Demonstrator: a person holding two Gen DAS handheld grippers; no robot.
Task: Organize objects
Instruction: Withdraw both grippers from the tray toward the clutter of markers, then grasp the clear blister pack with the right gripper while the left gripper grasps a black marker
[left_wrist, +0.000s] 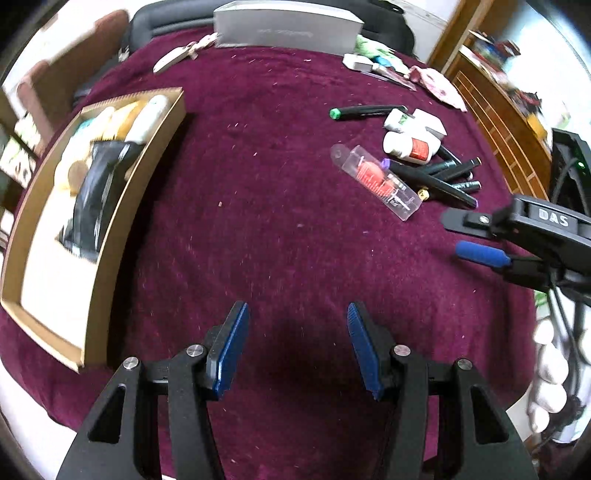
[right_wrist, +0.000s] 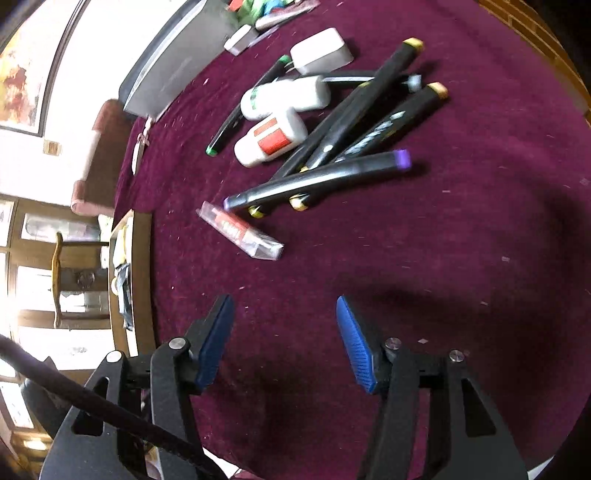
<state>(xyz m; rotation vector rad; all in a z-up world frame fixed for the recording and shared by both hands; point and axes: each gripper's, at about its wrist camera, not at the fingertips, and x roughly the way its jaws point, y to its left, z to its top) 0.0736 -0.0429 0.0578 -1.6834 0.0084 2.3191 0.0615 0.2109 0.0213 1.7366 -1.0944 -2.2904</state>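
Shallow cardboard tray (left_wrist: 142, 177) partly filled. Black markers (right_wrist: 321, 177), white bottles (right_wrist: 273, 142), clear plastic packet (right_wrist: 242, 232) left on maroon cloth (left_wrist: 266, 221). Left gripper (left_wrist: 295, 349), right gripper (right_wrist: 282, 339) spread, empty.

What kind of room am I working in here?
Probably a lived-in home room: a table under a maroon cloth, a wooden cabinet crowded with items, and a framed painting on the wall.
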